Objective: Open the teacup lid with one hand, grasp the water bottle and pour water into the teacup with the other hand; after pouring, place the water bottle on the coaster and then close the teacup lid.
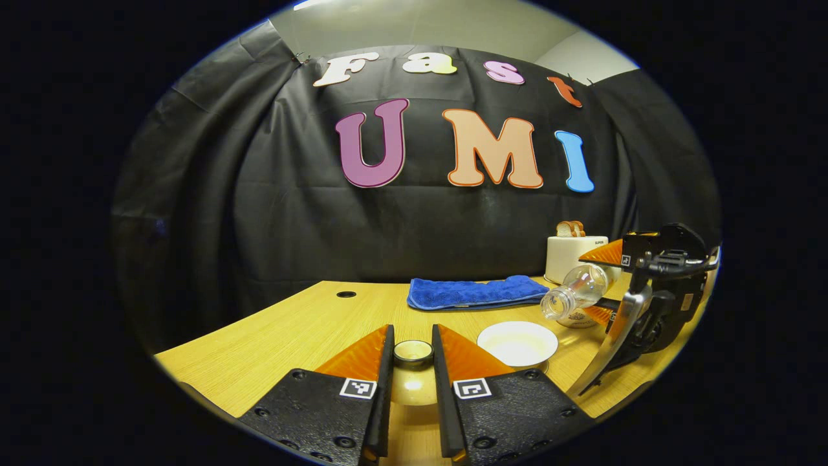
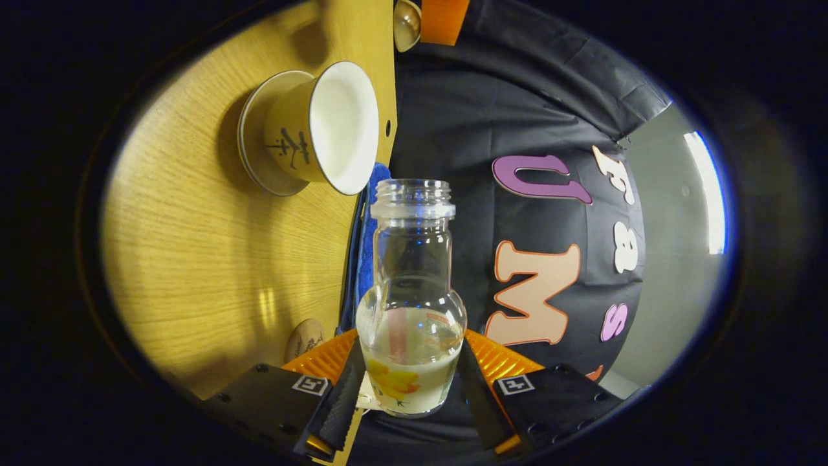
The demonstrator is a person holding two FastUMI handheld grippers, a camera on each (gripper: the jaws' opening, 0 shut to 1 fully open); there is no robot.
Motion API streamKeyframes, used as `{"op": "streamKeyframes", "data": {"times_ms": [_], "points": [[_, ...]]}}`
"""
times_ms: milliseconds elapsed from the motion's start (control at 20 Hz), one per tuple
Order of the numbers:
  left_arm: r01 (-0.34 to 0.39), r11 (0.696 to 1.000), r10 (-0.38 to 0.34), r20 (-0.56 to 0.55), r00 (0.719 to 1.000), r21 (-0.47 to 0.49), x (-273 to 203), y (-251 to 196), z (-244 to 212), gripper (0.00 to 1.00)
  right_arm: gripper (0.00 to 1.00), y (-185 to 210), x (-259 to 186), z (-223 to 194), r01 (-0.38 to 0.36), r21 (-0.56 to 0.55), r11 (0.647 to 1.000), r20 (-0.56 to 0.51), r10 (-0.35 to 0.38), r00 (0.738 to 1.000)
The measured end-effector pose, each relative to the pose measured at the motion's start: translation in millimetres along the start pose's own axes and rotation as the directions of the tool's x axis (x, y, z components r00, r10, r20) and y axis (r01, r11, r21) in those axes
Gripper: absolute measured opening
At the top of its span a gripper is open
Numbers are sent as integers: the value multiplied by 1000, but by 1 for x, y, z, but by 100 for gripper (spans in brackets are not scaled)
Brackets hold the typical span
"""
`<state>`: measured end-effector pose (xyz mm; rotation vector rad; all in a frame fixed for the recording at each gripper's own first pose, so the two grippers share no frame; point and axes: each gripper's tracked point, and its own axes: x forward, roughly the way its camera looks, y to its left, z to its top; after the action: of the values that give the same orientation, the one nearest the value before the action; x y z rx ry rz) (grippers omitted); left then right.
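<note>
Left tongs (image 1: 413, 362) clamp lid (image 1: 413, 353); right tongs (image 2: 411, 382) clamp tilted bottle (image 2: 412, 298).

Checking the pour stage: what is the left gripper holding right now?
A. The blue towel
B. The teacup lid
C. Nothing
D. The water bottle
B. In the left gripper view, the left gripper has both fingers closed on the teacup lid, while the open teacup sits apart on the table.
</note>
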<state>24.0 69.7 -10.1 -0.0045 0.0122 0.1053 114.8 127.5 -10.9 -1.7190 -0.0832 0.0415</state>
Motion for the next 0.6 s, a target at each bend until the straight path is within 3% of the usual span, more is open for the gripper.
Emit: {"op": "streamKeyframes", "data": {"times_ms": [600], "points": [[0,1000,0,-1,1000,0,-1,0,0,29,79,-20,-3,17,98,-148,984,67,-89,994]]}}
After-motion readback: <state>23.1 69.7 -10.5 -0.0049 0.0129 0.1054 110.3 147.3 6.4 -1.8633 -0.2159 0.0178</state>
